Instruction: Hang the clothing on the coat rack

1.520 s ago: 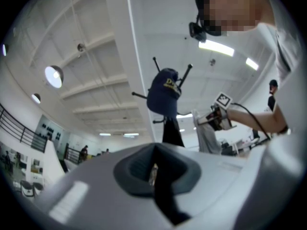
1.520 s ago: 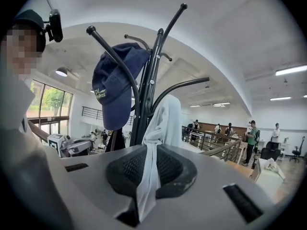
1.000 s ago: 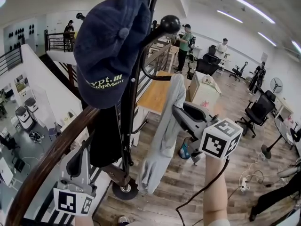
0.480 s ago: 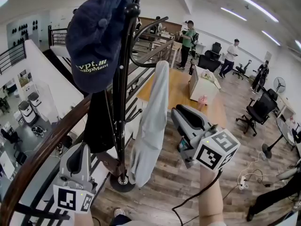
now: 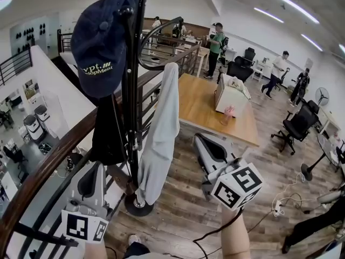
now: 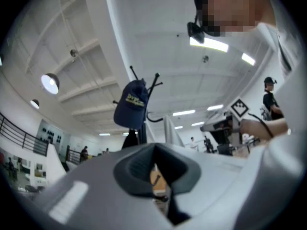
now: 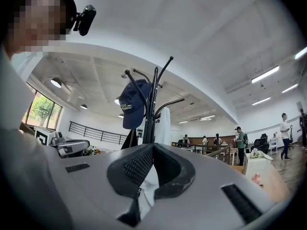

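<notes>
A black coat rack (image 5: 131, 117) carries a navy cap (image 5: 99, 42) on top, a black garment (image 5: 108, 139) on its left side, and a long pale grey garment (image 5: 161, 128) draped from a curved hook on the right. My right gripper (image 5: 202, 142) is shut and empty, below and right of the grey garment and apart from it. Low at the left, near the railing, my left gripper (image 5: 91, 172) is shut on nothing. The right gripper view shows the rack (image 7: 152, 104), the cap (image 7: 132, 108) and the grey garment (image 7: 164, 126) ahead of the shut jaws.
A curved wooden handrail (image 5: 48, 169) with black bars runs behind the rack, with a drop to a lower floor at left. The rack's round base (image 5: 139, 205) stands on plank flooring. A wooden table (image 5: 215, 109), office chairs and several people stand further right.
My right gripper has drawn down and away from the grey garment, which now hangs free on the hook. The left gripper has stayed low at the left.
</notes>
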### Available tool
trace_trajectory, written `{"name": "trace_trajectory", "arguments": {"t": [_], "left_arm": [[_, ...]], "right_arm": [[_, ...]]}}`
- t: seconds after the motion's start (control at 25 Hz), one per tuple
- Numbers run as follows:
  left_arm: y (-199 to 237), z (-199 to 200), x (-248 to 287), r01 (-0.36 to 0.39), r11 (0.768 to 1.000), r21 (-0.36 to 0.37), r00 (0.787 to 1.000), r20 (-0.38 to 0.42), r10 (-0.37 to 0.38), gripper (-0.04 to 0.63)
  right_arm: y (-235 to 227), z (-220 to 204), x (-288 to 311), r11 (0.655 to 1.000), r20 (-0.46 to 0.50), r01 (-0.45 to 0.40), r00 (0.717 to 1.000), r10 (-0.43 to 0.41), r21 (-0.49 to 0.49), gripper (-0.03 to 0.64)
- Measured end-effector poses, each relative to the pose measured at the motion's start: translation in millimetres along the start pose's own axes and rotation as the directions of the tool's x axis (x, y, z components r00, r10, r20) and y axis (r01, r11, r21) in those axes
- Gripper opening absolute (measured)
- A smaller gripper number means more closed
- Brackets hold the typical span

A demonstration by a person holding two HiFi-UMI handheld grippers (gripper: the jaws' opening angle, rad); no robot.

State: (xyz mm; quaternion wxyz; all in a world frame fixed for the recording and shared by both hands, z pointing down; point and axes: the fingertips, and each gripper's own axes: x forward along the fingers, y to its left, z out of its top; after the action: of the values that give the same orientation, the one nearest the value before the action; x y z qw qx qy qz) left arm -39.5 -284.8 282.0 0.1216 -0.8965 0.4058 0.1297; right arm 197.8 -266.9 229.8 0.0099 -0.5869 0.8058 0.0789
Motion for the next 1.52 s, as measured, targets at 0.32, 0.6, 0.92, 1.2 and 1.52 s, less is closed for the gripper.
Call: {"name": "trace_trajectory", "arguments": {"t": [0.32,0.6,0.92,1.2,1.52], "left_arm": [[-29,4,-9,0.02,1.0,0.004,1.0,-0.012,-0.02,0.005],[-49,4,-19,0.034,0.999,0.0,0.999,-0.02,-0.034,0.005],[-75,1,-27,0.053,0.998,-0.013,0.998,-0.033,-0.054,0.005],[-105,-1,-31,0.062,0.998,-0.02,0.997,-0.042,-0.063,0.005],[-116,-1,-32,0.06,0.998,-0.02,0.997,-0.044,-0.061,0.005]], "right_arm": [[3,-17,-38,0.997,-0.004,0.075,0.997,-0.076,-0.035,0.002],[10,-33,-67,0.991,-0.018,0.121,0.992,-0.123,-0.054,0.002],[13,-59,-100,0.986,-0.049,0.162,0.985,-0.163,-0.024,0.002],[7,-70,-133,0.979,-0.04,0.205,0.978,-0.205,-0.002,0.002],[4,-67,-146,0.972,-0.018,0.235,0.972,-0.235,0.004,0.002]]}}
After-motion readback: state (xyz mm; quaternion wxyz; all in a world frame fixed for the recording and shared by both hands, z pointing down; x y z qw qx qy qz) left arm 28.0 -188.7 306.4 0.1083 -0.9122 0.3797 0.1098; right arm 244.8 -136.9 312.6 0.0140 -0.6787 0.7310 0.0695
